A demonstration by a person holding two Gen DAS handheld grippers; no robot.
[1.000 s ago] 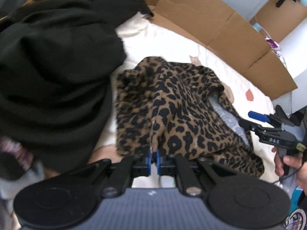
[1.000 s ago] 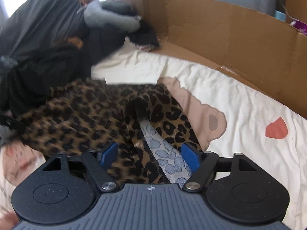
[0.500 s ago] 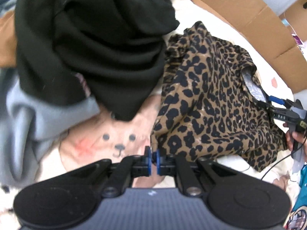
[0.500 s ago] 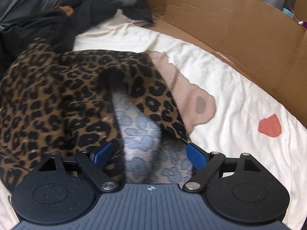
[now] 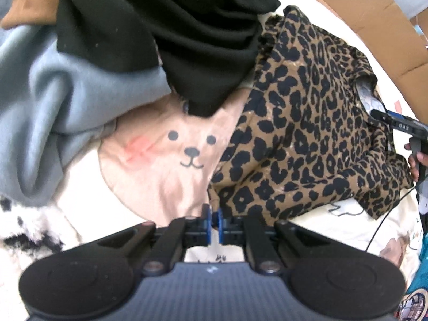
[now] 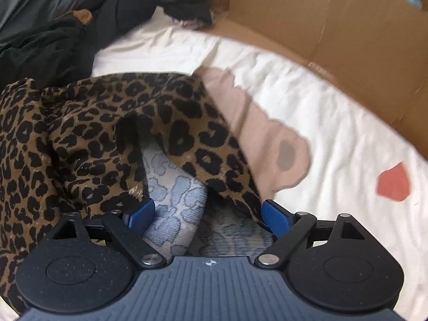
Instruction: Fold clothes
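Note:
A leopard-print garment lies crumpled on a cream bed sheet. Its pale blue inner side shows at an opening. In the left wrist view my left gripper is shut on the garment's near corner, which runs down between the blue pads. My right gripper is open at the far side of the garment, its pads on either side of the pale blue fold without pinching it. The left wrist view shows that right gripper at the garment's right edge, held by a hand.
A black garment and a grey-blue one are heaped at the left, with the black one overlapping the leopard cloth. Cardboard walls stand along the far edge. A bear face is printed on the sheet. A cable trails at the right.
My left gripper has drawn back with the leopard corner in it, stretching the garment and uncovering the bear face. My right gripper has pushed in onto the pale blue fold and stayed open.

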